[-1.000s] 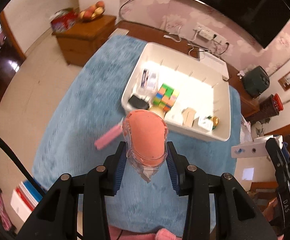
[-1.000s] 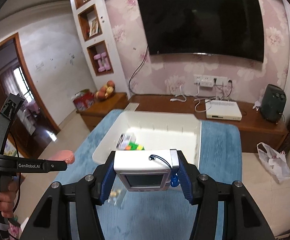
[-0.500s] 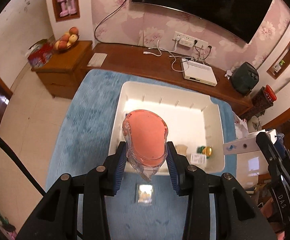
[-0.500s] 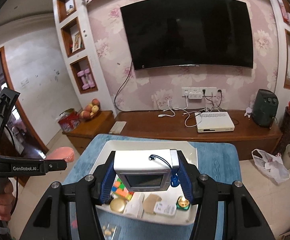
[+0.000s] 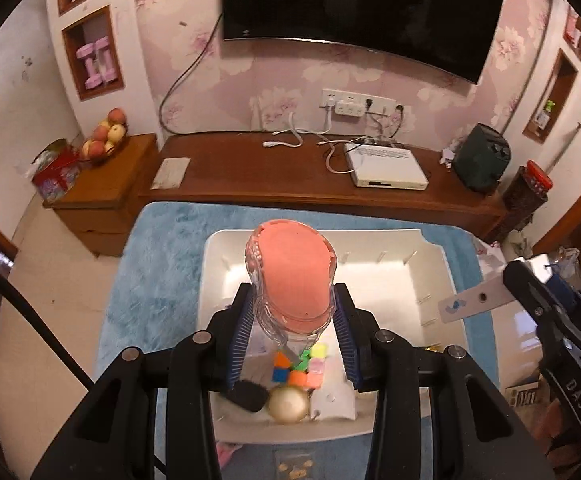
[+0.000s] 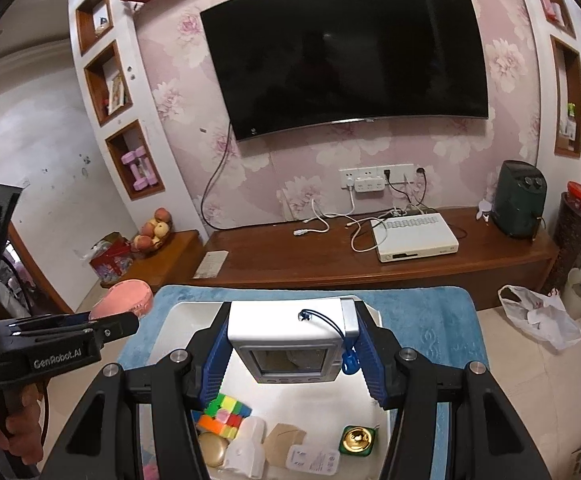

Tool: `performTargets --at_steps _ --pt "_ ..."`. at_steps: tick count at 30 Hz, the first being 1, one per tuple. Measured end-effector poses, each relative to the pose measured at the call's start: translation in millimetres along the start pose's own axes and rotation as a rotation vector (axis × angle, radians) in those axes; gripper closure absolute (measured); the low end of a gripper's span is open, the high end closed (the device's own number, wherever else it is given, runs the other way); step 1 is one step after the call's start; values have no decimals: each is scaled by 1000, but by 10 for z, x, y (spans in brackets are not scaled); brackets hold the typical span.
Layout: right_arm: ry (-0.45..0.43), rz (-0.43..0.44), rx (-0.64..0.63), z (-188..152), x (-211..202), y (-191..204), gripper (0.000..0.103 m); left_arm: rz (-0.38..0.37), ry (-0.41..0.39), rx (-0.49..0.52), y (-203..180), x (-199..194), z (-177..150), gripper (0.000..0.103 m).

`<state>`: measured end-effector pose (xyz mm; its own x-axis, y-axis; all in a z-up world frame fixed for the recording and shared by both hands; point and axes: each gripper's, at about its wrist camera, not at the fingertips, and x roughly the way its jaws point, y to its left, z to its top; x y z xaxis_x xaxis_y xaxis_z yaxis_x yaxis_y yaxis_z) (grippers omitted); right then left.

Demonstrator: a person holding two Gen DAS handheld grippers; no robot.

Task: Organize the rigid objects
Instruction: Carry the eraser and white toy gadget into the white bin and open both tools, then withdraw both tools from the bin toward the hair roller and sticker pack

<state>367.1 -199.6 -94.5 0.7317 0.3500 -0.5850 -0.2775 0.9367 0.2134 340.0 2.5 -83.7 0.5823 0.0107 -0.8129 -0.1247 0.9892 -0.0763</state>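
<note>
1. My left gripper is clamped on a clear case with a pink insert, long axis pointing forward along the fingers, over the white bin.
2. My right gripper squeezes a white handheld device by its sides, screen facing back toward me, above the same bin.
3. Below lie a colour cube and a gold ball.

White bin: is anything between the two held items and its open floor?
Nothing visible blocks either. The pink case in the left gripper and the white device in the right gripper hang over the white bin; its far half is bare.
</note>
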Motion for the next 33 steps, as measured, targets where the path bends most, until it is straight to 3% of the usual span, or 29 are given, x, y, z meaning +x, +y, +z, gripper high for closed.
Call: performTargets --at_steps 18,24,33 --pt "24 12 29 21 159 -50 43 -140 -68 64 -173 34 66 59" --pt "-37 7 16 88 -32 -16 43 -141 -103 82 -190 -108 51 37" --pt "-82 -15 -10 146 -454 90 30 -138 -149 63 -101 -413 14 32"
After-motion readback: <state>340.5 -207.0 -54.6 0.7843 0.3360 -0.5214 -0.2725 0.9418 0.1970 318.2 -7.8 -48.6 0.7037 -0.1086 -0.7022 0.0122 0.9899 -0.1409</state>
